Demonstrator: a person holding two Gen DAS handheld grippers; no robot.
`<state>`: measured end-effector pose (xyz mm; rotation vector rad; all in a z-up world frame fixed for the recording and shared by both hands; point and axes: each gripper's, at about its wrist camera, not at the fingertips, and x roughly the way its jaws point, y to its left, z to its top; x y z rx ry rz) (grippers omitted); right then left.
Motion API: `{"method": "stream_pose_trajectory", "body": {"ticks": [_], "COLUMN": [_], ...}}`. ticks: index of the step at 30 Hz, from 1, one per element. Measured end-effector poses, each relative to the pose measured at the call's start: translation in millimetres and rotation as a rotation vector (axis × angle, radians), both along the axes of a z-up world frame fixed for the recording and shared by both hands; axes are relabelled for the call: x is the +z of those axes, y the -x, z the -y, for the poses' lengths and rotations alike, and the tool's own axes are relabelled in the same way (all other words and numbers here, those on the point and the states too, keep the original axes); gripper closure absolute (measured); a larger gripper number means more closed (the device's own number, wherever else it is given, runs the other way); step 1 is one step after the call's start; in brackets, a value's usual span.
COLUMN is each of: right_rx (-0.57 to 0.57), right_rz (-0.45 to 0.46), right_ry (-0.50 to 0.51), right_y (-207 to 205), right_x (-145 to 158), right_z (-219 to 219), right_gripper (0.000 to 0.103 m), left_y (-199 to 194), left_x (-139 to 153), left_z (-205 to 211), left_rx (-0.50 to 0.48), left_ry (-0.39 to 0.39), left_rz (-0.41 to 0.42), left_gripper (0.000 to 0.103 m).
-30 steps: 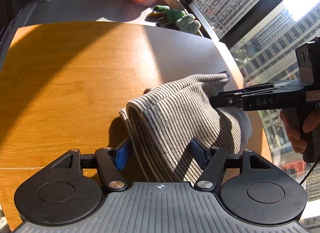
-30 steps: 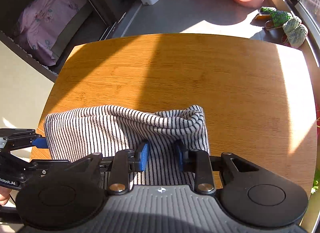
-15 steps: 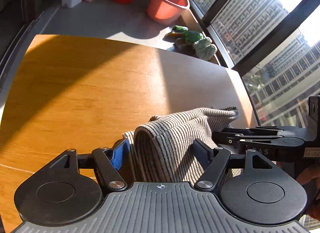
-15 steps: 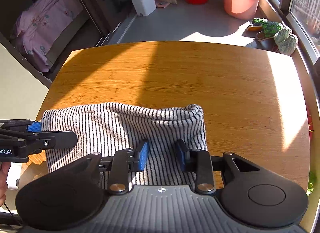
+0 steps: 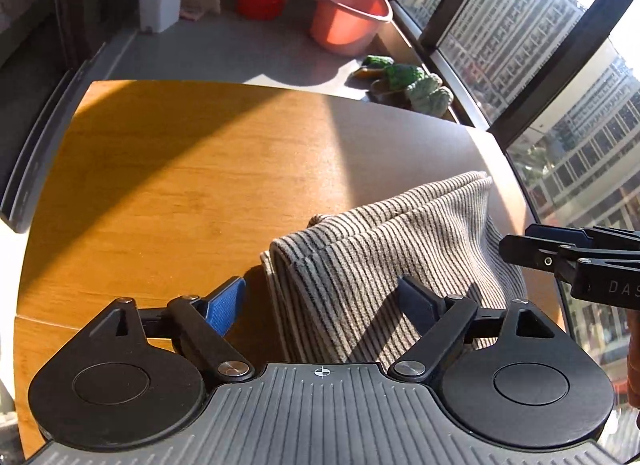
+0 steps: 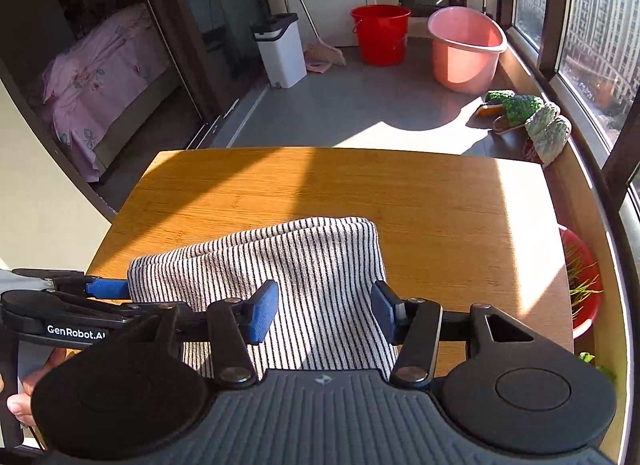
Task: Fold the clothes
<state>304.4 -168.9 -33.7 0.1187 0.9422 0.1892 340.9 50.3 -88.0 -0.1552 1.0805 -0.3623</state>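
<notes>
We see a striped cloth (image 6: pixel 288 269), folded over into a thick bundle, lying on the wooden table (image 6: pixel 440 217) toward its near edge; in the right wrist view it fills the lower middle of the frame, and in the left wrist view the same cloth (image 5: pixel 384 249) sits right of centre. Our left gripper (image 5: pixel 324 301) has its jaws spread wide apart, with the blue pad on the left over bare wood and the dark finger on the right over the stripes, the cloth's folded edge running between them without being pinched. Our right gripper (image 6: pixel 324 305) is likewise open, its two blue pads standing on either side of a band of cloth, and we cannot tell whether they touch it. In the left wrist view the right gripper (image 5: pixel 516 245) comes in from the right edge of the frame just beside the cloth's far corner. In the right wrist view the left gripper (image 6: pixel 108 289) comes in from the lower left, its blue tip at the cloth's left edge, with fingers of a hand (image 6: pixel 24 389) below it. Beyond the table, in the upper part of the frame, stand a red bucket (image 6: pixel 380 33), a pink basin (image 6: pixel 464 49) and a white bin (image 6: pixel 280 49).
</notes>
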Motion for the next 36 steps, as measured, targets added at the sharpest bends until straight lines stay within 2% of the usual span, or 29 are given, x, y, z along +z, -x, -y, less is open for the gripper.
{"method": "stream_pose_trajectory", "body": {"ticks": [2,4,6,7,10,14,15,16,17,20,22,25,28,31,34,36], "right_rx": [-0.027,-0.03,-0.021,-0.002,0.084,-0.013,-0.071,-0.148,-0.225,-0.389,-0.449,-0.308,-0.168,-0.027,0.113,0.135], "right_rz": [0.007,-0.08,-0.232,-0.206,-0.187,-0.13,-0.119,-0.123,-0.128,-0.234,-0.301,-0.252,-0.202,-0.152,-0.101,-0.054], "right_ry": [-0.009,-0.02,-0.006,-0.002,0.044,-0.092,-0.133,-0.163,-0.193,-0.287,-0.368,-0.257,-0.145,-0.034,0.077,0.104], "right_y": [-18.7,-47.2,-74.9,-79.7,-82.2,-45.4,-30.1,-12.9,4.3,37.0,42.8,14.5,-13.9,-42.2,-70.4,-59.0], "right_x": [-2.6,-21.0,-55.7,-61.4,-55.8,-23.6,-16.8,-14.7,-12.6,-33.0,-53.0,-52.9,-52.8,-52.8,-52.6,-39.8], "right_z": [-4.0,-11.2,-17.5,-20.7,-31.0,2.0,14.9,28.3,41.7,68.6,77.2,54.4,31.6,8.7,-14.1,-20.0], "right_gripper": [0.051,0.051,0.046,0.04,0.04,0.041,0.034,0.022,0.019,0.018,0.019,0.028,0.028,0.028,0.028,0.028], "left_y": [1.3,3.6,5.9,6.0,5.3,6.6,7.1,6.9,6.7,7.3,8.3,15.3,24.6,36.2,48.0,52.8], "left_x": [-6.7,-12.6,-16.6,-17.7,-20.8,-23.0,-22.9,-23.6,-24.8,-26.6,-26.7,-25.5,-26.5,-17.0,6.8,25.0], "left_z": [5.8,11.0,14.6,15.1,16.5,20.3,19.8,18.7,17.7,18.5,20.7,34.1,52.9,56.8,39.6,20.3], "left_rx": [-0.022,-0.04,-0.046,-0.042,-0.032,-0.054,-0.057,-0.056,-0.052,-0.053,-0.061,-0.116,-0.211,-0.273,-0.26,-0.226], "left_ry": [0.018,0.036,0.052,0.065,0.101,0.11,0.115,0.123,0.131,0.146,0.148,0.168,0.156,0.189,0.206,0.201], "left_rz": [-0.016,-0.027,-0.031,-0.037,-0.058,-0.073,-0.076,-0.084,-0.095,-0.118,-0.127,-0.149,-0.171,-0.174,-0.131,-0.088], "left_gripper": [0.018,0.018,0.019,0.019,0.02,0.019,0.019,0.019,0.019,0.019,0.019,0.018,0.015,0.02,0.02,0.019]}}
